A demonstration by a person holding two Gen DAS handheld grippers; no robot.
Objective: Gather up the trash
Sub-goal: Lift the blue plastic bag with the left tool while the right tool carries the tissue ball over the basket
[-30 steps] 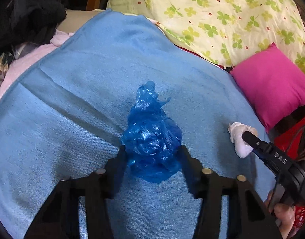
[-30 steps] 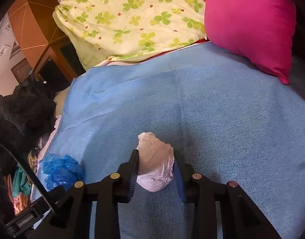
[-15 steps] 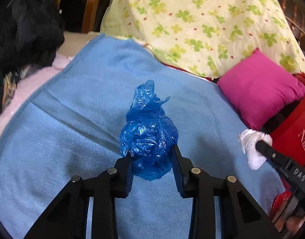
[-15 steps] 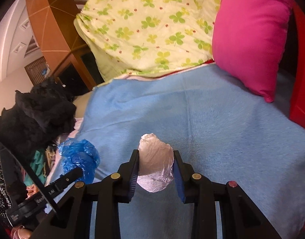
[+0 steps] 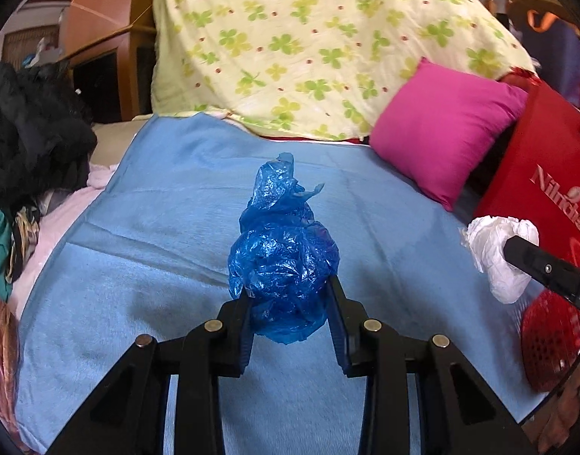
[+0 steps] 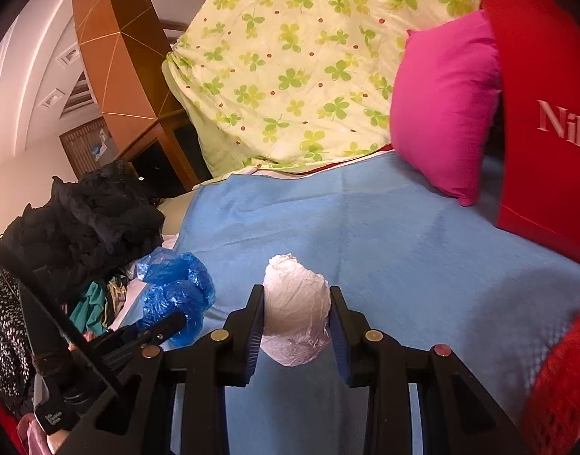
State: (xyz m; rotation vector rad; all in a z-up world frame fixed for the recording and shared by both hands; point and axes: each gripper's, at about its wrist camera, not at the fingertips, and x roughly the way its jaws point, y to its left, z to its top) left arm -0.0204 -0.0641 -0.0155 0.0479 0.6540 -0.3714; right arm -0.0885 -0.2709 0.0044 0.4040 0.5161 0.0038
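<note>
My left gripper (image 5: 290, 295) is shut on a crumpled blue plastic bag (image 5: 282, 261) and holds it above the light blue blanket (image 5: 168, 235). My right gripper (image 6: 295, 303) is shut on a crumpled white plastic bag (image 6: 295, 311), also lifted off the blanket (image 6: 384, 235). The white bag shows at the right in the left wrist view (image 5: 498, 254), and the blue bag at the left in the right wrist view (image 6: 176, 295).
A pink cushion (image 5: 441, 144) and a clover-print quilt (image 5: 308, 49) lie at the back. A red paper bag (image 5: 547, 174) stands at the right, with a red mesh basket (image 5: 551, 345) below it. Dark clothes (image 5: 28, 136) are piled at the left.
Both grippers have lifted and pulled back from the blanket with their bags held. The red bag and red basket have come into view at the right.
</note>
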